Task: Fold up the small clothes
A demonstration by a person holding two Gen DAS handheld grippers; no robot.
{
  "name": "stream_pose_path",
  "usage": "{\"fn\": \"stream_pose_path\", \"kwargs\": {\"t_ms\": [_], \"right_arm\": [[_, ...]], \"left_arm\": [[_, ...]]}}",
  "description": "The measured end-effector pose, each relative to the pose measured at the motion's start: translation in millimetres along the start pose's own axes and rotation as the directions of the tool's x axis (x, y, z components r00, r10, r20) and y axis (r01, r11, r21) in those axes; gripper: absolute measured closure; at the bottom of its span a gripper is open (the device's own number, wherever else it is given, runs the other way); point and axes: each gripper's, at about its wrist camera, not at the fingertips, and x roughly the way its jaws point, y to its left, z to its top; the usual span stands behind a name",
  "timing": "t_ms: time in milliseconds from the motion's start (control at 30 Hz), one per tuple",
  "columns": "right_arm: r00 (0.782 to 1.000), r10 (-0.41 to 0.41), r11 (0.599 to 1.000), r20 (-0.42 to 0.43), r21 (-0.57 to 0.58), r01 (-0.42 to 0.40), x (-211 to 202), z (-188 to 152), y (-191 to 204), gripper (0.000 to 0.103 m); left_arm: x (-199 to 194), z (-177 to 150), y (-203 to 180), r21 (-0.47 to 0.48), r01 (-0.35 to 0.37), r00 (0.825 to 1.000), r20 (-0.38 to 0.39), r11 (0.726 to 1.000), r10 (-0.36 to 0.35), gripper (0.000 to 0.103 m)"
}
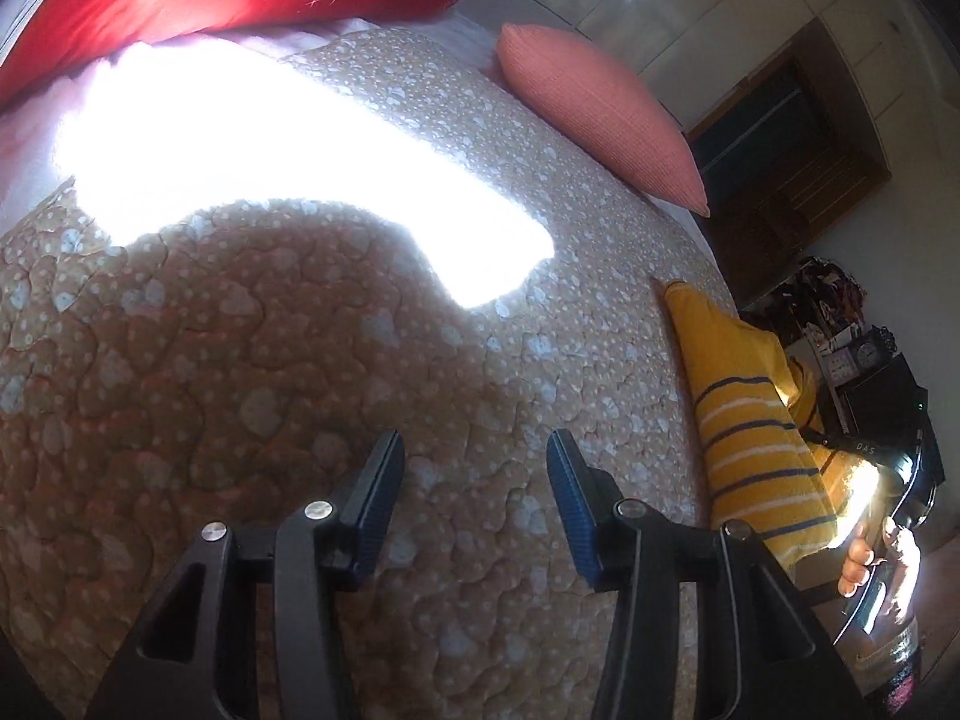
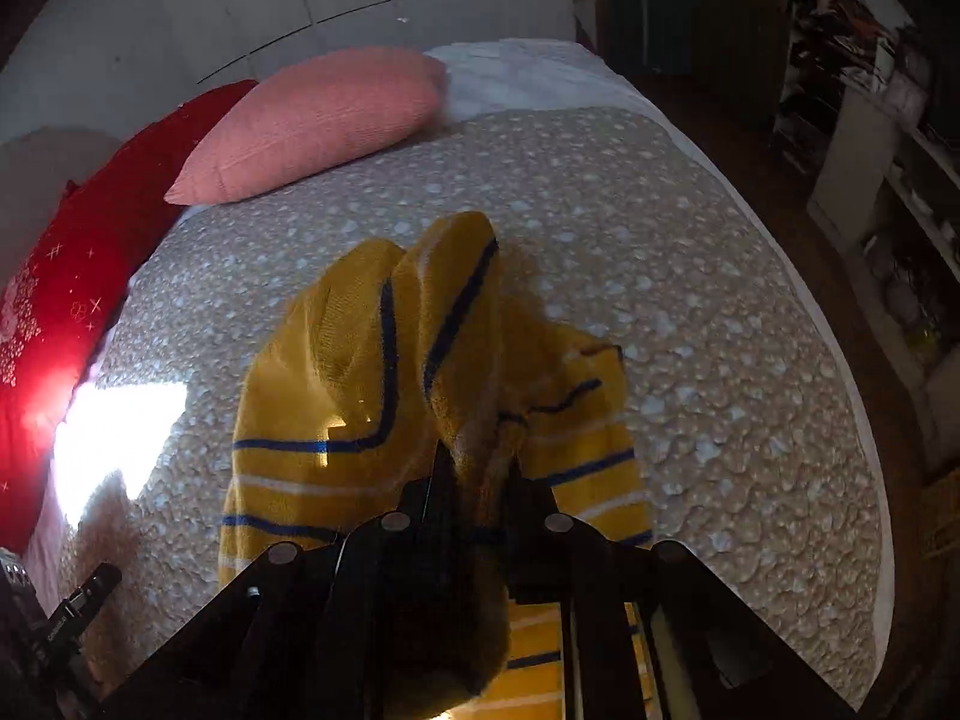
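The left gripper (image 1: 474, 450), black with blue ribbed pads, hangs over the beige quilted bedspread dotted with pale hearts (image 1: 252, 360), its jaws spread wide with nothing between them. A blown-out patch of sunlight (image 1: 288, 168) crosses the quilt ahead of it. At the right edge of the left wrist view lies the yellow knitted top with navy and white stripes (image 1: 750, 438), bunched along the side of the bed, and just below it a hand (image 1: 864, 546) wraps the handle of the other tool.

In the right wrist view the right gripper (image 2: 477, 468) is clenched on a fold of that yellow striped top (image 2: 372, 372); the fabric is pinched between the two dark fingers and rises in a crumpled hump in front of them, while the rest spreads on the quilt (image 2: 690, 276) to either side and passes under the tool.

A salmon-pink ribbed cushion (image 2: 318, 120) lies at the far end of the bed, touching a red pillow with small embroidered stars (image 2: 78, 276) beside it. White shelving holding dim clutter (image 2: 888, 168) stands to the right of the bed
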Motion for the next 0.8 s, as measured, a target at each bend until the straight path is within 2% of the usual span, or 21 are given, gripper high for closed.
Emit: {"fn": "stream_pose_path", "kwargs": {"t_ms": [100,233,267,333,367,467,567,667,733,767,800], "right_arm": [[1.000,0.017,0.997,-0.003,0.069,-0.016,12,-2,-25,0.092],[0.999,0.045,0.997,-0.015,0.065,-0.044,20,-4,-36,0.090],[0.999,0.039,0.998,-0.028,0.053,-0.037,23,-4,-36,0.081],[0.999,-0.035,0.998,0.000,0.061,0.035,16,-5,-45,0.070],[0.999,-0.050,0.995,0.017,0.089,0.049,9,-6,-50,0.067],[0.998,-0.034,0.984,0.061,0.179,0.022,-19,-9,-70,0.063],[0.992,0.070,0.981,0.109,0.171,-0.088,-52,-14,-63,0.063],[0.969,0.190,0.972,0.160,0.107,-0.209,-78,-26,-36,0.063],[0.948,0.288,0.953,0.137,0.056,-0.298,-79,-35,-16,0.063],[0.942,0.316,0.945,0.110,0.050,-0.322,-74,-41,-8,0.063],[0.947,0.310,0.948,0.085,0.054,-0.315,-66,-48,-6,0.063]], "left_arm": [[4,-4,-11,0.025,0.005,1.000,-0.008,1.000,-0.005,0.056],[10,-4,-23,0.045,0.030,0.999,-0.026,0.999,-0.029,0.054],[11,-5,-26,0.048,0.034,0.999,-0.028,0.998,-0.033,0.054],[14,-5,-30,0.053,0.039,0.999,-0.034,0.998,-0.037,0.054],[16,-6,-32,0.057,0.041,0.999,-0.036,0.998,-0.039,0.053],[21,-6,-38,0.074,0.039,0.998,-0.043,0.997,-0.036,0.049],[26,-8,-44,0.085,0.033,0.998,-0.047,0.996,-0.029,0.045],[29,-12,-50,0.114,0.000,0.999,-0.037,0.993,0.004,0.043],[29,-15,-54,0.142,-0.023,0.999,-0.029,0.990,0.027,0.042],[29,-17,-56,0.155,-0.029,0.999,-0.028,0.987,0.034,0.042],[27,-17,-56,0.164,-0.030,0.999,-0.029,0.986,0.035,0.042]]}}
